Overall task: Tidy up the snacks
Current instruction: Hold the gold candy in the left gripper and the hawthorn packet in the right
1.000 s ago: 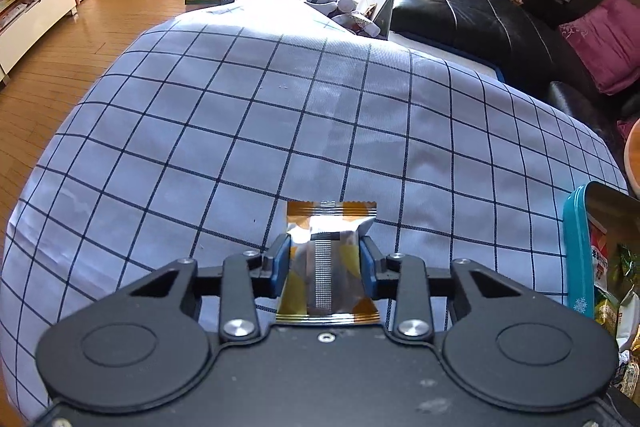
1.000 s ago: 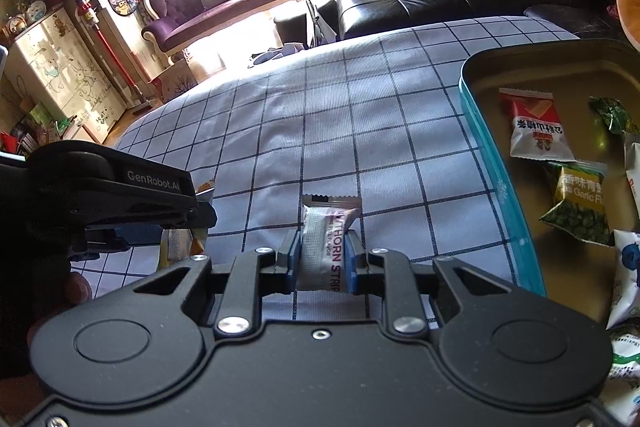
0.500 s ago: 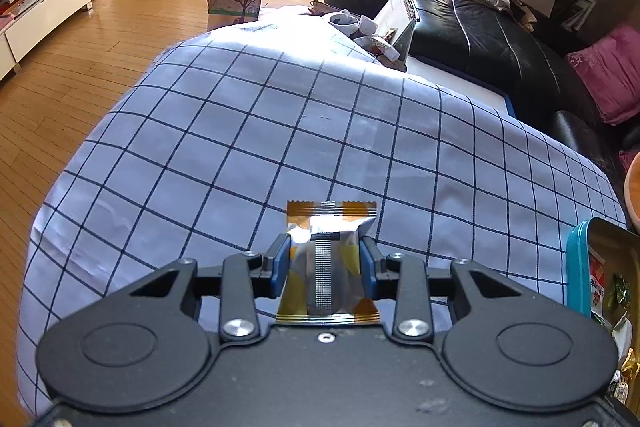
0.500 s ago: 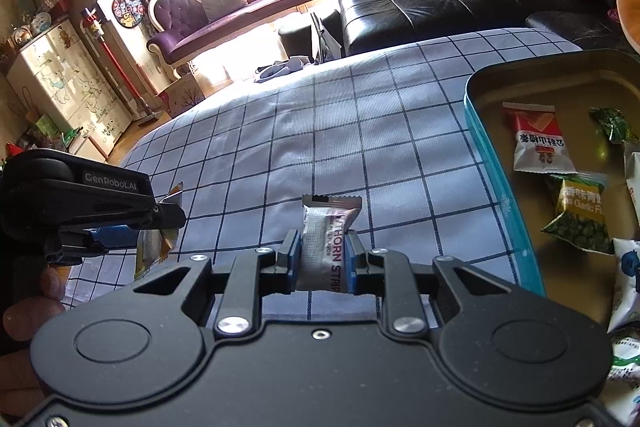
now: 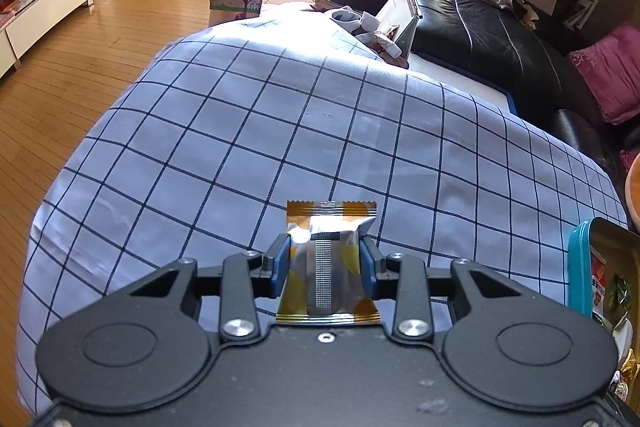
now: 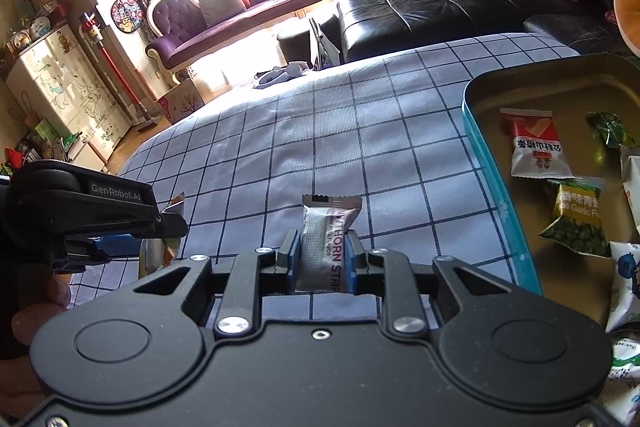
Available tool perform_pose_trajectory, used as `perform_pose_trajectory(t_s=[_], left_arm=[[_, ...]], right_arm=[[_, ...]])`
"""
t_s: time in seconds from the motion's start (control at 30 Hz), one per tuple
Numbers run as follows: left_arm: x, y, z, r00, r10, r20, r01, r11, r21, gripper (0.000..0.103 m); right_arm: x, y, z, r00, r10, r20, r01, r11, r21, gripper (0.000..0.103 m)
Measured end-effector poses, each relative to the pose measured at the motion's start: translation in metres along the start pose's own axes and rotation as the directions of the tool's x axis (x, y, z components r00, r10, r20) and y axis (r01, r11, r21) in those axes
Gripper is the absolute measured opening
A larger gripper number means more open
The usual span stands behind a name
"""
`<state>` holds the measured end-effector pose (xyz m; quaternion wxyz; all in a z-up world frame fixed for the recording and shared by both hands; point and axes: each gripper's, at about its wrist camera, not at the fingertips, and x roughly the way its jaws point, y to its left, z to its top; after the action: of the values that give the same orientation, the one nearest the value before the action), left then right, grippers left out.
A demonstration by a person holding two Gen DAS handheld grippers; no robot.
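Surface: desk (image 5: 280,131) under a pale blue cloth with a dark grid; mostly bare.
Landmark: teal-rimmed, gold-lined metal tin (image 6: 486,167), lying open at the desk's right side.
Left gripper (image 5: 326,259): fingers clenched on a gold-and-silver foil snack packet (image 5: 330,267), held clear of the cloth, well left of the tin.
Right gripper (image 6: 322,259): fingers clenched on a silver-and-pink hawthorn strip packet (image 6: 324,247), held above the cloth, just left of the tin's rim.
Tin contents: red-and-white sachet (image 6: 536,147) and green garlic-pea sachet (image 6: 574,219), among other packets further right.
Step in hand, as I judge it: both packets picked up, to be carried right and dropped into the tin.
Doing it well: bring the right packet over first, since it is nearer; clear the raised rim before lowering; release over a bare patch of gold floor near the red-and-white sachet, not on the pile.
Caution: keep the two grippers apart on the way across; a light foil packet may stick to a finger on release.
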<state>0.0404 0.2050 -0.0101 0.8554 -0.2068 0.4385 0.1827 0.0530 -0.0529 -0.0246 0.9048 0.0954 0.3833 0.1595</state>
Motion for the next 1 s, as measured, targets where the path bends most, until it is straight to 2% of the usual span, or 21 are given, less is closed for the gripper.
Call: perform_pose_trajectory(t_s=[0.53,1.0], left_arm=[[0.001,-0.002,0.001,1.0,0.001,-0.008,-0.001,1.0,-0.014,0.036],[-0.002,-0.027,-0.006,1.0,-0.026,0.003,0.025,0.998,0.057,0.036]], right_arm=[[0.002,0.001,0.001,1.0,0.005,-0.004,-0.005,1.0,-0.018,0.032],[-0.004,-0.001,0.004,1.0,0.0,0.016,0.0,1.0,-0.001,0.031]])
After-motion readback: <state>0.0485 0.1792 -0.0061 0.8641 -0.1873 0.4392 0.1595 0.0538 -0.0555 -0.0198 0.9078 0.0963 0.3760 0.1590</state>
